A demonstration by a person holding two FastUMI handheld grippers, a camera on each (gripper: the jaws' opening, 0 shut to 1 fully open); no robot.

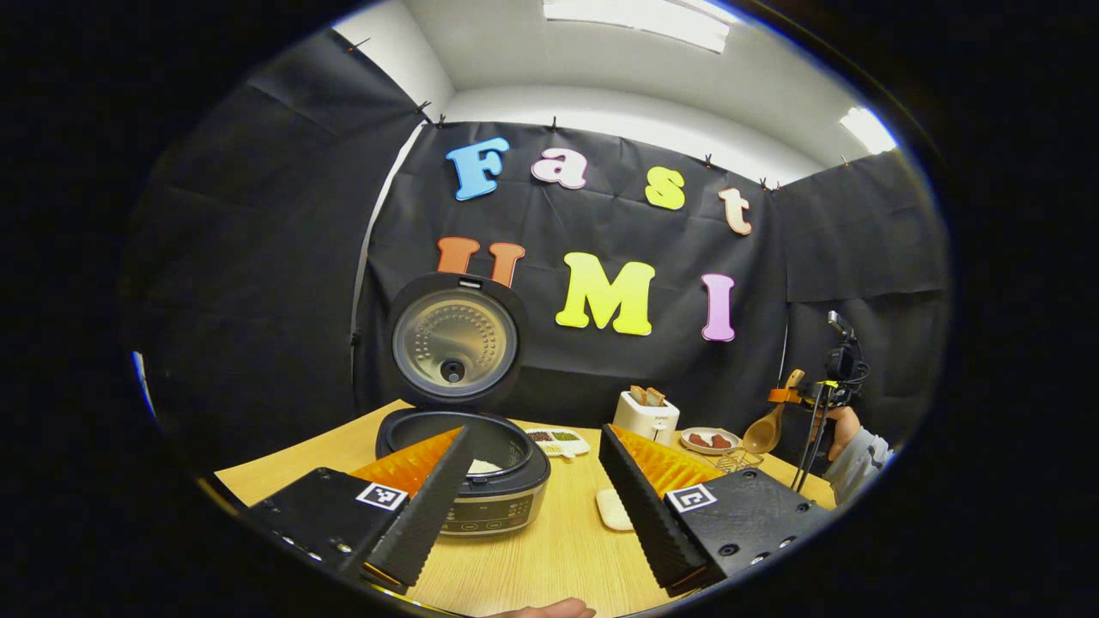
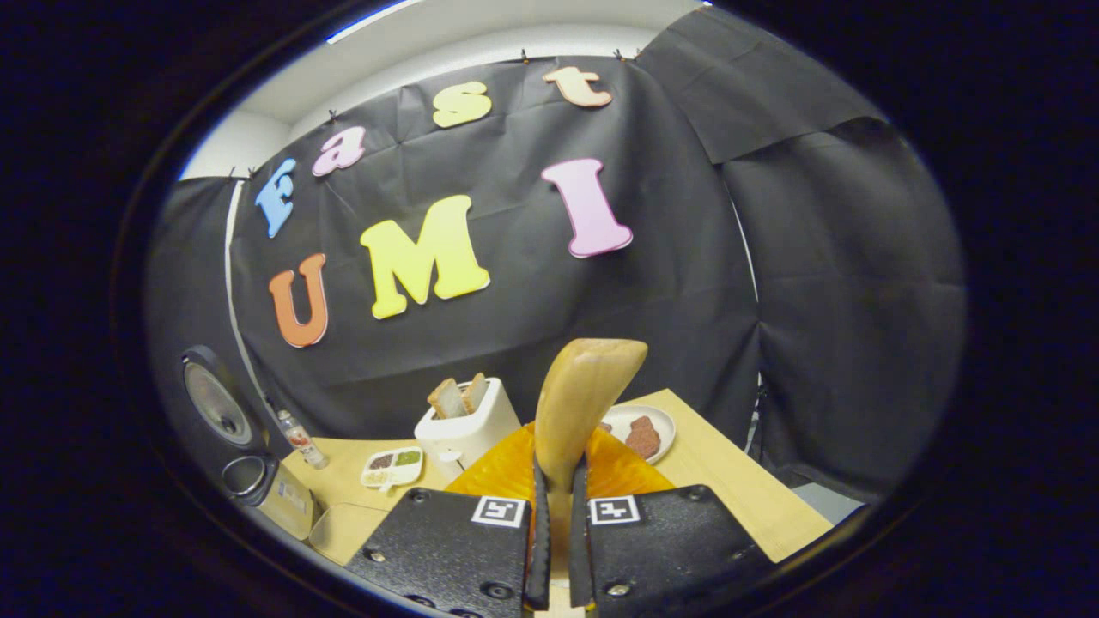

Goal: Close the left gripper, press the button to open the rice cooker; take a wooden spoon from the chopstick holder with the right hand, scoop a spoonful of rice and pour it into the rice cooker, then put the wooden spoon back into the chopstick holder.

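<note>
My right gripper [image 2: 558, 524], bottom centre of the right gripper view, is clamped narrow on the wooden spoon [image 2: 579, 403]; both fingers pinch the handle end and the spoon stands up to frame centre. In the left gripper view the same spoon [image 1: 767, 427] hangs bowl-down at the right edge, just over the wire chopstick holder [image 1: 737, 461], so I judge it is out or nearly out. My left gripper [image 1: 537, 481] sits wide apart with nothing in it, low in that view, straddling the rice cooker [image 1: 481, 481]. The cooker's lid [image 1: 455, 343] is up and something white shows in the pot.

Step in hand: carry the spoon to the rice and scoop. I cannot tell for sure which dish holds the rice; the divided tray [image 2: 393, 468] at lower left of the right gripper view, beside the toaster [image 2: 468, 425], is my guess. Tips: keep the pinch firm so the handle doesn't swivel, level the bowl before lifting, and steer clear of the toaster and plate [image 2: 640, 429]. Keep the left gripper out of the pour path.
</note>
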